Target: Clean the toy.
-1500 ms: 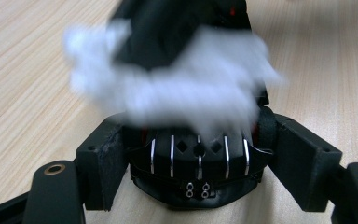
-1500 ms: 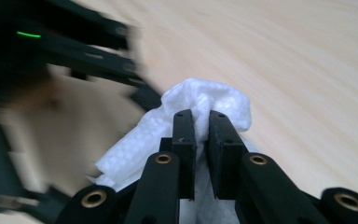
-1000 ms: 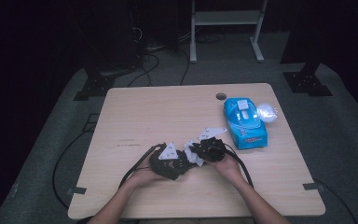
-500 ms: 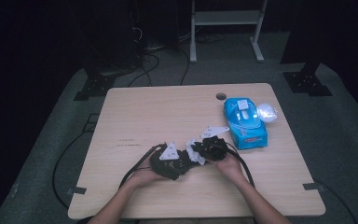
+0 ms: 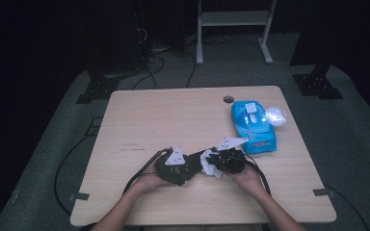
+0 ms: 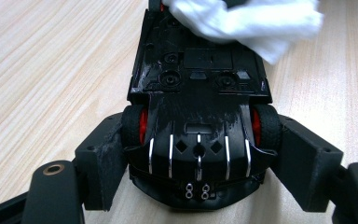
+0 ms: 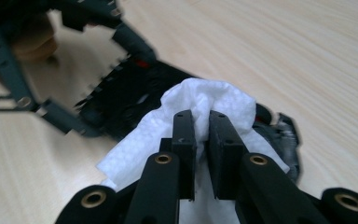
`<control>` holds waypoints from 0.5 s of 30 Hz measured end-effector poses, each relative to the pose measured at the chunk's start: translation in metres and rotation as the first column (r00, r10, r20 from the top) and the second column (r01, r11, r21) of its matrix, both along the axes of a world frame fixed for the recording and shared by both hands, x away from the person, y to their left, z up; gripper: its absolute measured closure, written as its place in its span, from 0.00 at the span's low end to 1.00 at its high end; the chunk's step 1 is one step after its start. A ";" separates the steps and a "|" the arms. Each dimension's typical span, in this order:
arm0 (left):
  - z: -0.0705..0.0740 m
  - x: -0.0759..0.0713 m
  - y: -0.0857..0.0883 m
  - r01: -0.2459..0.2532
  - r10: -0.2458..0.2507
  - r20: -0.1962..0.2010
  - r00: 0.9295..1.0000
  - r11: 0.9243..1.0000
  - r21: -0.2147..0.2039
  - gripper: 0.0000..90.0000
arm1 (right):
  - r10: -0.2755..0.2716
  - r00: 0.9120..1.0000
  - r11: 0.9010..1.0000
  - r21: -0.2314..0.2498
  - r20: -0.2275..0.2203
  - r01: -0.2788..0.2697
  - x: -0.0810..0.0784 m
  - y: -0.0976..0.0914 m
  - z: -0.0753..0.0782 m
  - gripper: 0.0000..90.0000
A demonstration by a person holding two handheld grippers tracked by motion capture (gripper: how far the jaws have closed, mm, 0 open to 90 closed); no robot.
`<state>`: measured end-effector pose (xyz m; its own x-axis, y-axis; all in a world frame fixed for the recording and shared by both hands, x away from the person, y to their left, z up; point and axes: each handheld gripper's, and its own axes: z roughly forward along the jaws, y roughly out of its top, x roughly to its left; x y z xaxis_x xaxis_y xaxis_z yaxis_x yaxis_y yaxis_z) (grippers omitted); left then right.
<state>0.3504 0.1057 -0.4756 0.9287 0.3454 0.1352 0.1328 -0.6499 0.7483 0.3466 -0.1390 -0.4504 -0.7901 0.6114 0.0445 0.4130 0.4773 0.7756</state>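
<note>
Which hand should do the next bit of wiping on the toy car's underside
Right. The right gripper already pinches the white wipe against the upturned toy car, while the left gripper clamps the car's wheels and should just steady it.

Upturned black toy car (image 6: pixel 198 98), white wipe (image 6: pixel 249 21) on its underside.

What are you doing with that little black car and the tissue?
A person is cleaning a toy car. The left gripper clamps the car upside down by its wheels, just above the wooden table. The right gripper pinches a white wipe and presses it on the car's underside. The blue wipes pack lies nearby.
</note>
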 end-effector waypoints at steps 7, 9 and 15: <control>0.001 0.000 0.000 0.008 -0.008 0.008 1.000 1.000 0.010 0.27 | -0.071 0.997 0.996 -0.046 -0.007 0.070 0.001 -0.026 0.001 0.90; 0.000 0.000 0.000 0.002 -0.002 0.004 1.000 1.000 0.010 0.27 | -0.066 0.998 0.997 -0.045 0.009 0.066 -0.001 -0.023 0.001 0.90; 0.000 -0.001 -0.001 0.006 -0.006 0.013 1.000 1.000 0.021 0.27 | -0.056 0.998 0.996 -0.061 0.042 0.059 0.012 -0.001 0.004 0.90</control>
<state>0.3496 0.1045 -0.4754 0.9288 0.3368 0.1544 0.1191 -0.6661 0.7363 0.3584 -0.1395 -0.4461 -0.7540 0.6564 -0.0266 0.4100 0.5018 0.7616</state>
